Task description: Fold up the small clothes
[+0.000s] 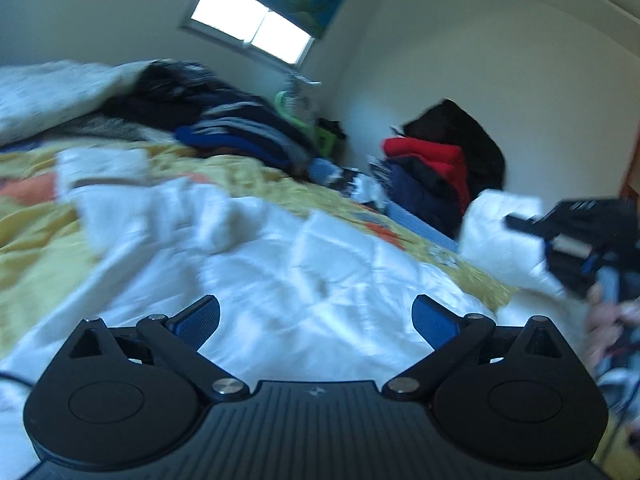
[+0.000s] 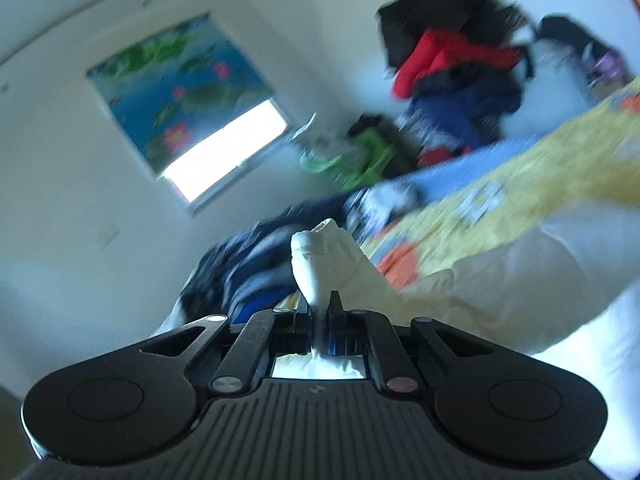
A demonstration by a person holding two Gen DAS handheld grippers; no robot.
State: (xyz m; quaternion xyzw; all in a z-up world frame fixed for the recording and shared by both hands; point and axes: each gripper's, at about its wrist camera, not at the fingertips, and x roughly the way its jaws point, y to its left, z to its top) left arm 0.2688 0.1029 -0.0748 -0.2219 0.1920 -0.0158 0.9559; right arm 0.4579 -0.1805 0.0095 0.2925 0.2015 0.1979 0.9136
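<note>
A white small garment (image 1: 280,264) lies spread and rumpled on the yellow patterned bedspread (image 1: 36,236). My left gripper (image 1: 316,320) is open and empty just above the cloth, its blue pads apart. My right gripper (image 2: 319,312) is shut on a bunched corner of the white garment (image 2: 324,260) and lifts it off the bed; the rest of the cloth (image 2: 520,280) trails down to the right. In the left wrist view the right gripper (image 1: 520,224) shows at the right edge, holding raised white cloth (image 1: 496,236).
A pile of dark blue and striped clothes (image 1: 240,132) lies at the far side of the bed. A red, navy and black heap (image 1: 440,168) stands by the wall. A white duvet (image 1: 52,92) is at far left. A window (image 1: 252,28) is behind.
</note>
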